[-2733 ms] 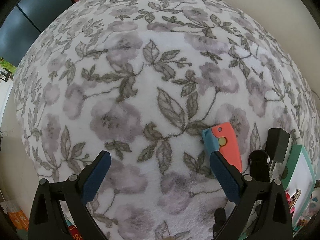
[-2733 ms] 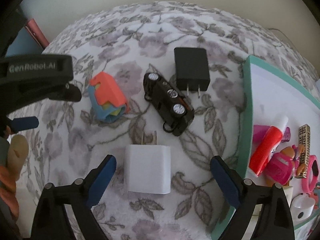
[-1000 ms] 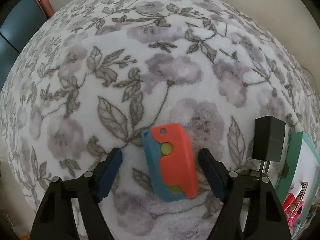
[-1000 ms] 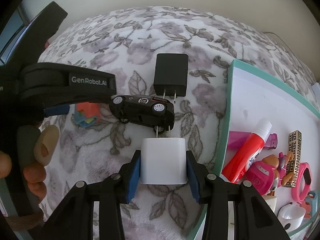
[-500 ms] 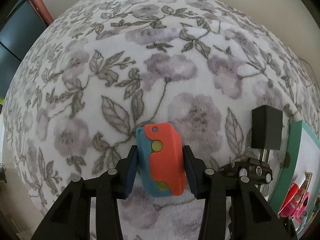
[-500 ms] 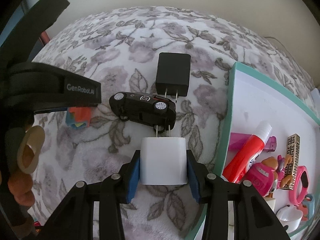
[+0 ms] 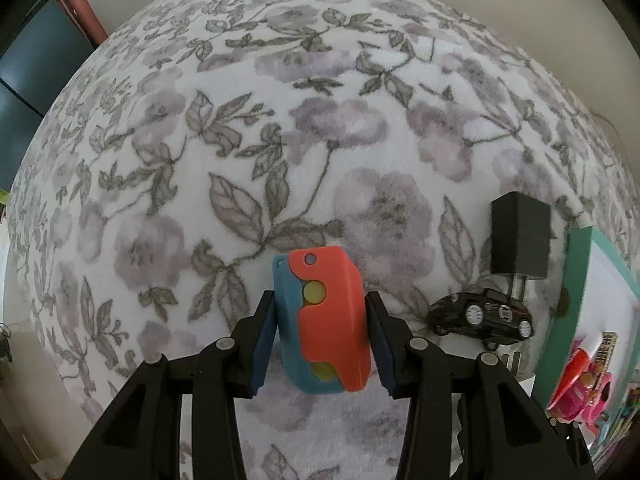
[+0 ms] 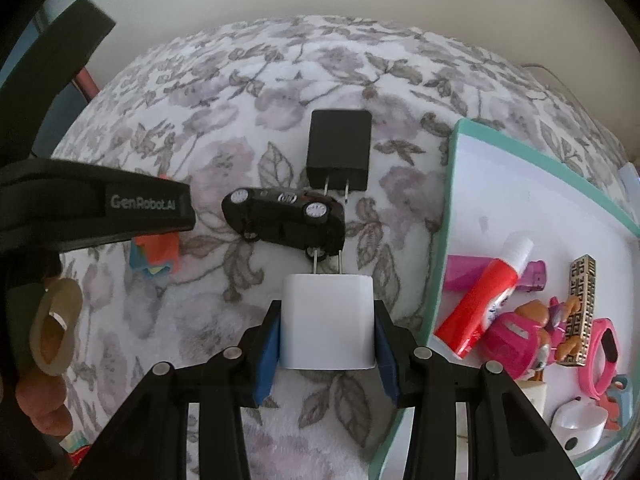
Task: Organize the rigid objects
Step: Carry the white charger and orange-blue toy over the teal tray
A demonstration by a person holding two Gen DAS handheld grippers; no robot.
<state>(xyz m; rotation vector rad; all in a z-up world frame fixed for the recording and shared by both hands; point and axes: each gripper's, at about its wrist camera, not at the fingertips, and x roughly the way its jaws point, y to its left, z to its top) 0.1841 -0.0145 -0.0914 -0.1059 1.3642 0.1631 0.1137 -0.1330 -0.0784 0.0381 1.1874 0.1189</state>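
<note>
Where open before, left gripper (image 7: pixel 322 342) now clamps orange-blue toy (image 7: pixel 324 322), seemingly lifted; right gripper (image 8: pixel 326 330) pinching white charger (image 8: pixel 328 322).

The orange-and-teal block toy (image 7: pixel 324 324) sat upright between blue pads, its yellow dots showing through a wavy seam, clear of the floral blanket (image 7: pixel 280 140). The white charger (image 8: pixel 328 322) was pinched on both sides, prongs aimed at the black toy car (image 8: pixel 286 220), which lay on its side, wheels facing the camera, just touching those prongs. Beyond the car, the black charger (image 8: pixel 340 156) lay flat, prongs toward the car. At right, the teal-rimmed white tray (image 8: pixel 450 216) held a red-and-white tube (image 8: pixel 486 300), pink toys (image 8: pixel 520 340) and a patterned gold bar (image 8: pixel 580 312), heaped together.
</note>
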